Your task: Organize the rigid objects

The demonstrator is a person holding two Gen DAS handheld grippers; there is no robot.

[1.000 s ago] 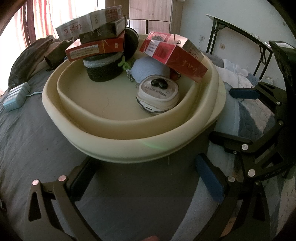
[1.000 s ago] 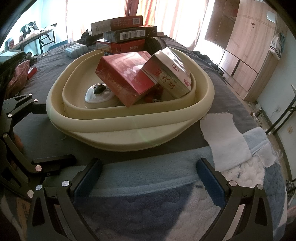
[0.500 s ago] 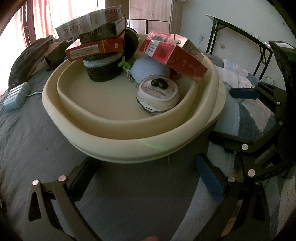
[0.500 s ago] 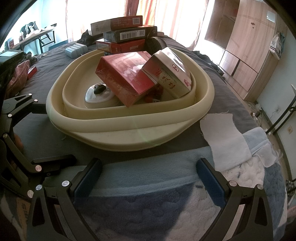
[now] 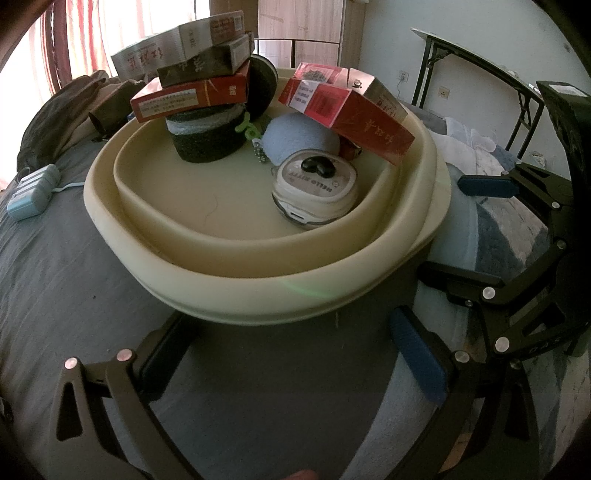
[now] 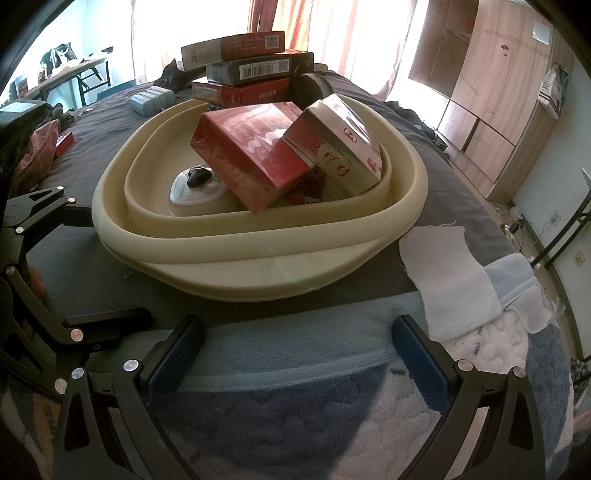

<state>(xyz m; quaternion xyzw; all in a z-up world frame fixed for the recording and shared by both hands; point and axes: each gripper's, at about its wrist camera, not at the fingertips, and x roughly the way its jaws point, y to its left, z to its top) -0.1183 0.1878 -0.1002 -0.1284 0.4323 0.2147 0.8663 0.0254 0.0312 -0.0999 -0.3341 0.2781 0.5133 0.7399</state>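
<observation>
Boxes fill a cream basin (image 5: 258,291) sitting on a bed with a grey sheet (image 5: 74,258): at the left a stack of three boxes (image 5: 192,81) balances on a dark round tin (image 5: 207,140), in the middle lies a white case (image 5: 317,190), and at the right two red boxes (image 6: 258,155) lean tilted against each other and the basin's inner rim. Both tools hang back, short of the basin — the left gripper (image 5: 291,354) and the right gripper (image 6: 295,354) each stand wide open with nothing between the blue pads. Sorting looks paused between picks, or nearly done; the leaning pair seems the likeliest next target, and taking one calls for a grasp across its narrow sides while the other is kept from sliding. A blue blanket (image 6: 295,339) and white cloth (image 6: 443,266) lie nearest the right tool. Beyond it are curtains (image 6: 332,33) and, far right, a wooden wardrobe (image 6: 491,92).
</observation>
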